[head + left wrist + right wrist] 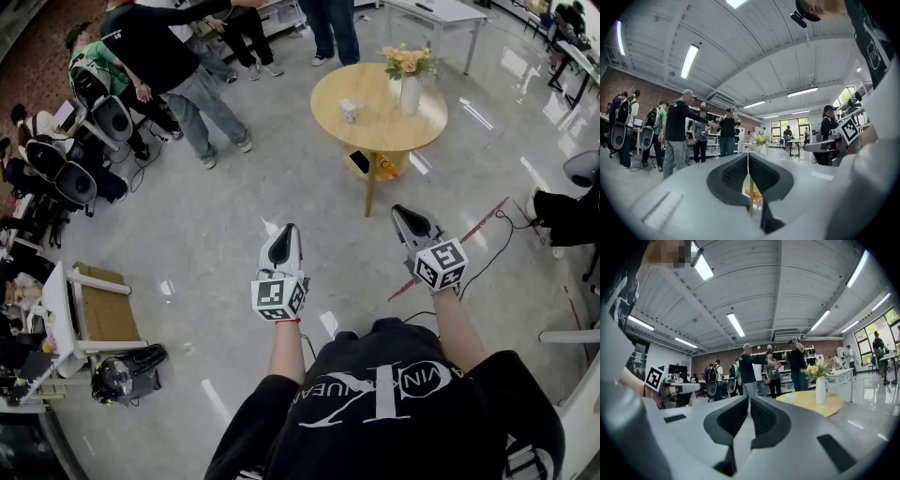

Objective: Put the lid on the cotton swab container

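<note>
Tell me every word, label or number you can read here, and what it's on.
"CK": large white monogram on the person's black shirt; the smaller letters beside it are too creased to read.
Left gripper and right gripper: square code patterns only, no words.
Nothing else is readable.

Black shirt: large white "CK" monogram, upside down; partial lettering "VIN K" across it.

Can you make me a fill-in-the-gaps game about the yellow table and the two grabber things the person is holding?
1. The white vase of flowers stands on a yellow wooden table whose top is ____ in shape.
2. In the head view, the small white container sits to the ____ of that vase.
3. The left gripper and the right gripper both have their jaws ____.
Missing words: round; left; shut.
</note>
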The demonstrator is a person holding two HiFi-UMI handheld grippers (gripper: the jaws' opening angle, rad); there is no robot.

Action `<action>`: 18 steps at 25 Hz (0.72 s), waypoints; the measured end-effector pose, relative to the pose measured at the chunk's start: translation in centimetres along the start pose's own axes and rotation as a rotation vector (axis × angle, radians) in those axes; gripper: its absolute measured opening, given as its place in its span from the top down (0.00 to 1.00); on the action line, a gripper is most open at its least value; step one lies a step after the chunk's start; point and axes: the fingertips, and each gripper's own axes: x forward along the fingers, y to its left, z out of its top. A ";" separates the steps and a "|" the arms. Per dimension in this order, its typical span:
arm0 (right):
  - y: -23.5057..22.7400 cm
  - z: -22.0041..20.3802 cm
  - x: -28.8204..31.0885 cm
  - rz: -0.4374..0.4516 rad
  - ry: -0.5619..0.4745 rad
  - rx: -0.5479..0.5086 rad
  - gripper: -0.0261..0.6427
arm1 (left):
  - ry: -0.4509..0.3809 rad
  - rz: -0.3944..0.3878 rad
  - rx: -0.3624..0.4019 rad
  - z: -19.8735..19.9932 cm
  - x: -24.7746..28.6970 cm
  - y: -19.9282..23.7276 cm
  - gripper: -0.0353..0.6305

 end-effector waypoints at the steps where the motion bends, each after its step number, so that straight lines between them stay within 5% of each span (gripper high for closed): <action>1: 0.2 0.0 0.1 0.000 -0.002 0.000 0.92 | 0.005 -0.003 -0.002 -0.2 -0.1 0.0 0.92; 18: 2.2 -0.4 0.4 -0.026 -0.025 -0.003 0.92 | 0.006 -0.052 -0.009 -1.2 -0.2 1.3 0.92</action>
